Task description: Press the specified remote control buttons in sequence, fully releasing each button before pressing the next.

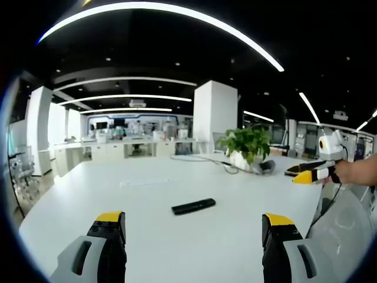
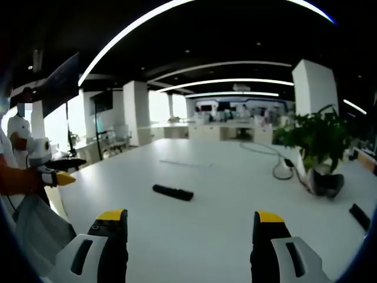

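Note:
A slim black remote control [image 1: 193, 206] lies flat on the white table [image 1: 147, 236], a short way ahead of my left gripper [image 1: 193, 227], whose yellow-tipped jaws stand wide apart with nothing between them. In the right gripper view the same remote [image 2: 172, 192] lies ahead and slightly left of my right gripper [image 2: 190, 227], also open and empty. Neither gripper touches the remote. Each gripper appears in the other's view, held by a hand over the table's edge: the right gripper [image 1: 306, 175] and the left gripper [image 2: 62, 177].
A potted green plant [image 1: 244, 144] stands on the far side of the table, with a loose cable [image 1: 206, 159] and a dark rounded object [image 1: 268, 167] beside it. Another small black item [image 2: 359, 215] lies near the table's right edge. A person [image 2: 17, 130] stands at far left.

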{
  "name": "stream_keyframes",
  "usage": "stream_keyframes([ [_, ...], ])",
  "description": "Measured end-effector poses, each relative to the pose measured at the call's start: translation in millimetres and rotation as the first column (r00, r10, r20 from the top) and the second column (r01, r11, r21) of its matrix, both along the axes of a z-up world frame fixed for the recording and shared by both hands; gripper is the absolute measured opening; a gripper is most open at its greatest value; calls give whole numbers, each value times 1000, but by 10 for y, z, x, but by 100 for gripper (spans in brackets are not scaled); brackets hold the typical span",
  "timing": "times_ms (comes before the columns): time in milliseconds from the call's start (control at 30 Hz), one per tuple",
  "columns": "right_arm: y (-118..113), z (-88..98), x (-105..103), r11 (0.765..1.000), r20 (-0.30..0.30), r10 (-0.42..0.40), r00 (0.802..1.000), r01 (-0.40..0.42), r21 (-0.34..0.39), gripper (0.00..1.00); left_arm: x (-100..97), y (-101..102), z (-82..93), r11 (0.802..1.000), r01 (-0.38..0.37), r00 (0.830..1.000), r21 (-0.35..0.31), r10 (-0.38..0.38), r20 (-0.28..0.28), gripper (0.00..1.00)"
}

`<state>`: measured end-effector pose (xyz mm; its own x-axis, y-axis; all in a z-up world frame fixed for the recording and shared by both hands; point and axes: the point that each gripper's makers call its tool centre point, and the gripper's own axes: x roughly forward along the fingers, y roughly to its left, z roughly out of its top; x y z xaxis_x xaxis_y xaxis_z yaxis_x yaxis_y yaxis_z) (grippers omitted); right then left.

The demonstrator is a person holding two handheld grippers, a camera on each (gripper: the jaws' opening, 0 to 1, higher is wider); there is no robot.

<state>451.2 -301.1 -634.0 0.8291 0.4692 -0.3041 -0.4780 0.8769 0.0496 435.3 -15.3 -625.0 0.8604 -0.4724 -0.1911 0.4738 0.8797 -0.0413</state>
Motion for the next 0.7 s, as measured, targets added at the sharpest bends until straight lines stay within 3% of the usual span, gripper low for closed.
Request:
stream_keyframes([
  [700,47,9,-14,1000,4,24,1000,-24,-6,83,0,4,-36,1000,11,1000,17,-11,-8,100],
])
